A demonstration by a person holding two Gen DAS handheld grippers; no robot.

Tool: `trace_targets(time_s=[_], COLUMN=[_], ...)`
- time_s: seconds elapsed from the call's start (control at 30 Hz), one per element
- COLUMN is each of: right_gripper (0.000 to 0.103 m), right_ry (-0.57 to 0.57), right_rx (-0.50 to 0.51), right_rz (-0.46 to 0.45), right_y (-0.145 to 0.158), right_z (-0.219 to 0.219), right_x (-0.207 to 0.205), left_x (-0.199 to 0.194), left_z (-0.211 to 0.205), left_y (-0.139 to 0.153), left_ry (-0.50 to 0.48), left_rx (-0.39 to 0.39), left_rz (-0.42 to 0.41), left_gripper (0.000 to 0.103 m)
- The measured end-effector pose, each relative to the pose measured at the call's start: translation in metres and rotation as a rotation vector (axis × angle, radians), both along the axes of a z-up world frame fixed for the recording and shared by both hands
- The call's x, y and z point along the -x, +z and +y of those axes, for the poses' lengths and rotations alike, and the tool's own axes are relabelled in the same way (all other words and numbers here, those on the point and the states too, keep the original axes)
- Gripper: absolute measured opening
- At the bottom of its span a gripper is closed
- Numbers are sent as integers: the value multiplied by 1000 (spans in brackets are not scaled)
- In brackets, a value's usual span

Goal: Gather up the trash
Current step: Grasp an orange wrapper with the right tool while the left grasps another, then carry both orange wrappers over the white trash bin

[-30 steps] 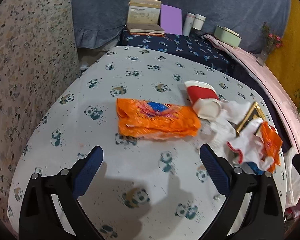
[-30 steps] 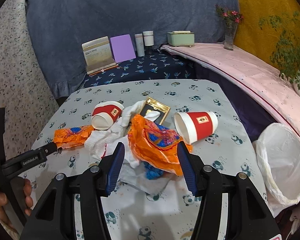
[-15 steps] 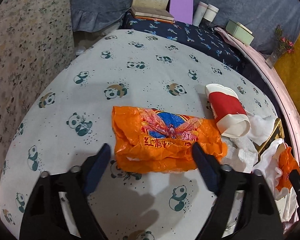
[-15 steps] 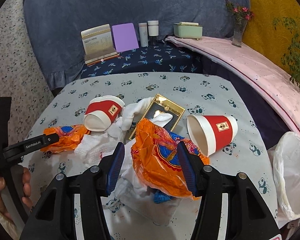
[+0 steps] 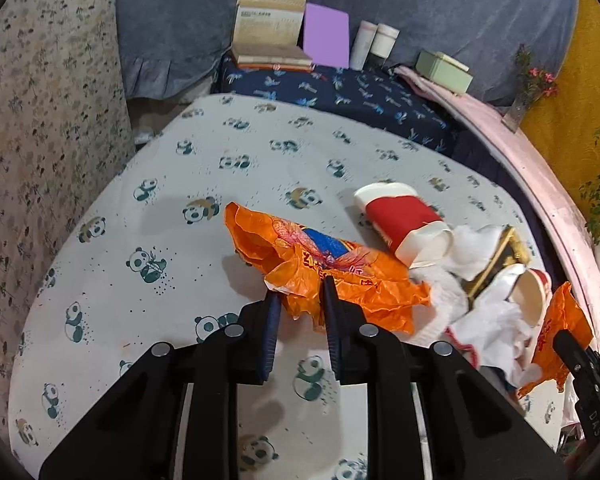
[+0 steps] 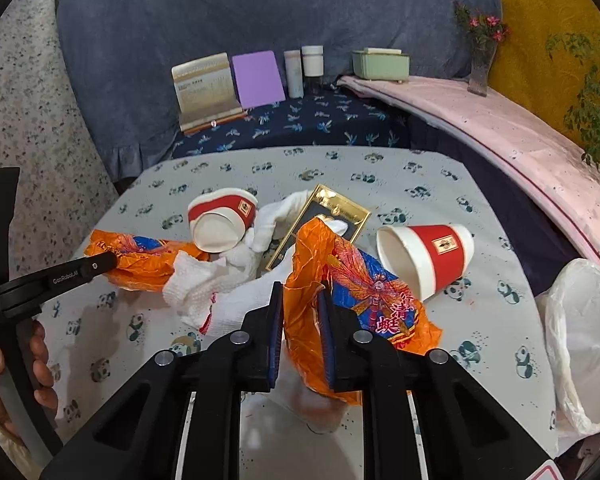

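Trash lies on a panda-print table (image 5: 220,168). My left gripper (image 5: 298,302) is shut on the near edge of an orange snack wrapper (image 5: 332,268), which lifts off the cloth. My right gripper (image 6: 300,300) is shut on a second orange wrapper (image 6: 356,280) and holds it raised. Two red-and-white paper cups lie on their sides: one (image 6: 224,220) at the left, one (image 6: 428,256) at the right. White crumpled tissues (image 6: 216,284) and a gold-edged black box (image 6: 328,216) lie between them.
A white plastic bag (image 6: 584,340) hangs open off the table's right edge. Behind the table, a dark blue shelf holds a booklet (image 6: 206,88), a purple card (image 6: 258,78), two bottles (image 6: 304,68) and a green box (image 6: 380,64). A pink ledge (image 6: 520,136) runs along the right.
Both grippers have closed from open onto their orange wrappers. Each wrapper has crumpled and lifted off the table.
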State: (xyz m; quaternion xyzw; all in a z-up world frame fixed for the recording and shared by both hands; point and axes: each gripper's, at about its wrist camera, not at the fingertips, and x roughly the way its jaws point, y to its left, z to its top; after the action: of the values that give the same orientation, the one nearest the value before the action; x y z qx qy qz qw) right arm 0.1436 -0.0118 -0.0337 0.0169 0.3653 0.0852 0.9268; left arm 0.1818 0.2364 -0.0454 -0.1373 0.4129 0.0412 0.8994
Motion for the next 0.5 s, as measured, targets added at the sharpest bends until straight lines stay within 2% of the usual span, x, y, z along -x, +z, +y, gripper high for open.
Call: trace_targets(time_s=[0.23,0.5], right_gripper=[15,15], right_ry=[-35,-105], right_rx=[-38,-61], right_rz=[-78,-158], right_y=[36,67], right_z=[-30,-79], right_x=[29,63], left_x=[26,51], left_z=[-27,-90], left_y=[52,102], left_ry=[-40,-154], left_rx=[1,3], left_rz=[-108,-209], left_gripper=[20,20])
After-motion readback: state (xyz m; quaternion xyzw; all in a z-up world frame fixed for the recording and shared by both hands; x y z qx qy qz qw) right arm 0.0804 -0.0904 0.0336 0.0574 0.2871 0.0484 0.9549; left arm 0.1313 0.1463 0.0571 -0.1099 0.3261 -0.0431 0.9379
